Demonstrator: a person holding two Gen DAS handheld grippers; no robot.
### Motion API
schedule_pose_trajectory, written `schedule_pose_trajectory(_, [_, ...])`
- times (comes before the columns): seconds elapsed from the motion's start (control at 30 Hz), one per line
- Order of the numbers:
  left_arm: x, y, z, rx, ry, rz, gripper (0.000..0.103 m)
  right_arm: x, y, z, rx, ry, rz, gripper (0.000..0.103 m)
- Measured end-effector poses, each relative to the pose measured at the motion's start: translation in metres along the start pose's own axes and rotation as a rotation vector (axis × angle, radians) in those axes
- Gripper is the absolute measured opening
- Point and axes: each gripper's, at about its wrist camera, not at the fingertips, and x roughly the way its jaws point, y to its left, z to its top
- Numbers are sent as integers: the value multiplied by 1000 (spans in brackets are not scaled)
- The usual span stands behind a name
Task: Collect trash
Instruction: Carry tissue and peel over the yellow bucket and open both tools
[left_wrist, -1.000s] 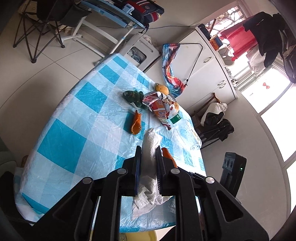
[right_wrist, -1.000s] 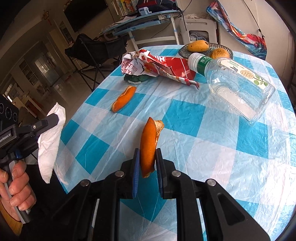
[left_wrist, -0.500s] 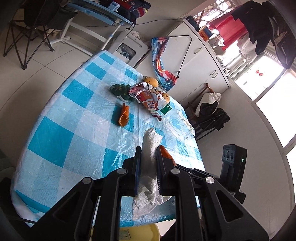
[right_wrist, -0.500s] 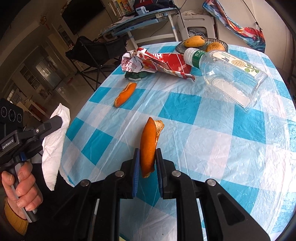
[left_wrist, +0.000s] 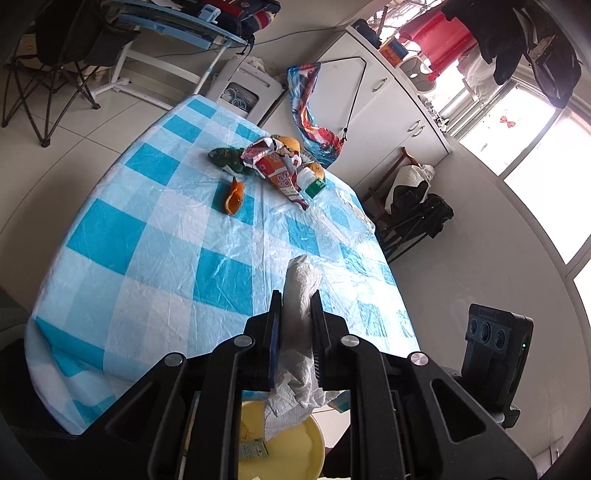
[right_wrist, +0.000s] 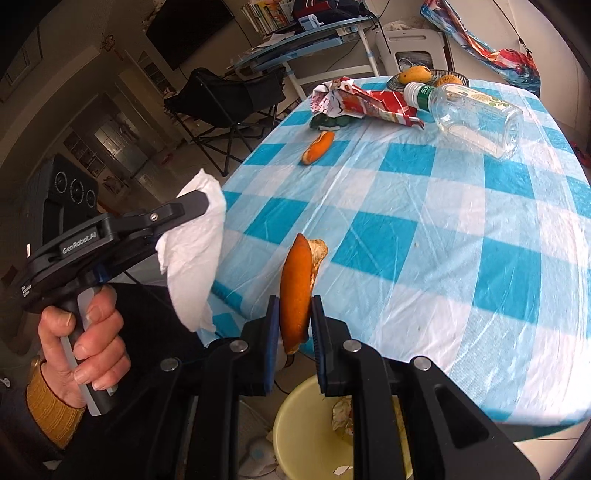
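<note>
1. My left tool (left_wrist: 295, 306) is clamped on a white tissue (left_wrist: 299, 291), which hangs limp below the pads, so it can simply fall.
2. My right tool (right_wrist: 293, 314) pinches an orange peel (right_wrist: 295, 284) on its edge, upright, ready to drop.
3. Both are past the counter (right_wrist: 424, 229) edge; in the right wrist view the yellow bin (right_wrist: 295, 435) waits at 6 o'clock.
4. A second peel (right_wrist: 318, 147), a red wrapper (right_wrist: 369, 101) and a bottle (right_wrist: 476, 118) lie at 12 o'clock, I judge for later.

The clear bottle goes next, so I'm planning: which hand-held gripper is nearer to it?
Right, I'd judge. The right hand-held gripper, clamping orange peel, faces the bottle across the table; the left one, holding a tissue, hangs off the table's far side.
</note>
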Motion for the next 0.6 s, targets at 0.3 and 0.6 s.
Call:
schedule_pose_trajectory(0.3, [-4,-22,-41,65,72,-5,13,-16,10,-61,10,79,-50,19])
schedule_pose_trajectory(0.6, [-4,-43,-87,136,182,23,13,-33,-4,-84,108,47,-98,50])
